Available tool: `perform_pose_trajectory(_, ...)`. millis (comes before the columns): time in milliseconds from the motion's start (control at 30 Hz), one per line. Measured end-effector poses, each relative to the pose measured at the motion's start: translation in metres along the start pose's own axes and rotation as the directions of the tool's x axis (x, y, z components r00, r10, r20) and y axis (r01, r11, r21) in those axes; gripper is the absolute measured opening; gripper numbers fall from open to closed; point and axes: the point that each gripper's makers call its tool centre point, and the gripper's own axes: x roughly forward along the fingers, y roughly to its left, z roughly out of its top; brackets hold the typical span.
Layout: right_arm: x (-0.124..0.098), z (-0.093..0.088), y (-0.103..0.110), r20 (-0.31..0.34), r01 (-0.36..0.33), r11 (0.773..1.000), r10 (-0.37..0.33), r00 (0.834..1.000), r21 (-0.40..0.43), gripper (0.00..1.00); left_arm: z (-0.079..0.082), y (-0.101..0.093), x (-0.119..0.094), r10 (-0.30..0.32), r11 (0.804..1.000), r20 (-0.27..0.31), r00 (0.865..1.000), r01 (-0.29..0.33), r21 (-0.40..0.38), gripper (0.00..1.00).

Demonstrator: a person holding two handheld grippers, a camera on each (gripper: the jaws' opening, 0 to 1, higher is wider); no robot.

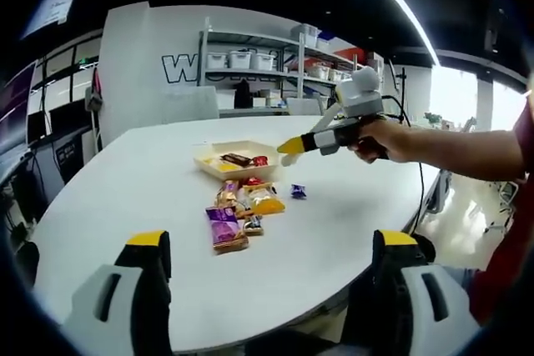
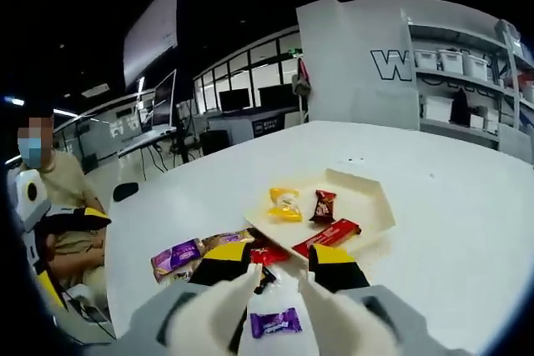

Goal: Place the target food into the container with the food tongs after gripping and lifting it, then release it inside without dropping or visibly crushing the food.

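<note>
The right gripper (image 2: 279,277) hovers low over the white table (image 2: 467,206), its jaws parted and holding nothing, with a small purple-wrapped candy (image 2: 275,322) lying on the table just below and between them, apart from the main heap of wrapped snacks (image 1: 242,210). The shallow cream tray (image 2: 371,202) sits just beyond, already holding a yellow sweet (image 2: 285,204) and two red-wrapped pieces. The left gripper (image 1: 271,277) waits well back, jaws wide and empty. The candy looks light, its foil wrapper slick and crinkly; a gentle pinch across the plump middle, not the twisted ends, seems safest.
</note>
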Motion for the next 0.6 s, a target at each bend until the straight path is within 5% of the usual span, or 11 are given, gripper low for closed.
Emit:
perform_pose_trajectory(267, -0.002, -0.029, 0.001, -0.052, -0.009, 1.000, 0.009, 0.999, -0.012, 0.22, 0.001, -0.003, 0.003, -0.006, 1.000, 0.005, 1.000, 0.006, -0.002, 0.98)
perform_pose_trajectory(600, -0.003, -0.045, 0.004, -0.081, -0.015, 1.000, 0.015, 0.997, -0.005, 0.23, -0.001, -0.006, 0.005, -0.017, 1.000, -0.005, 1.000, 0.017, 0.005, 0.98)
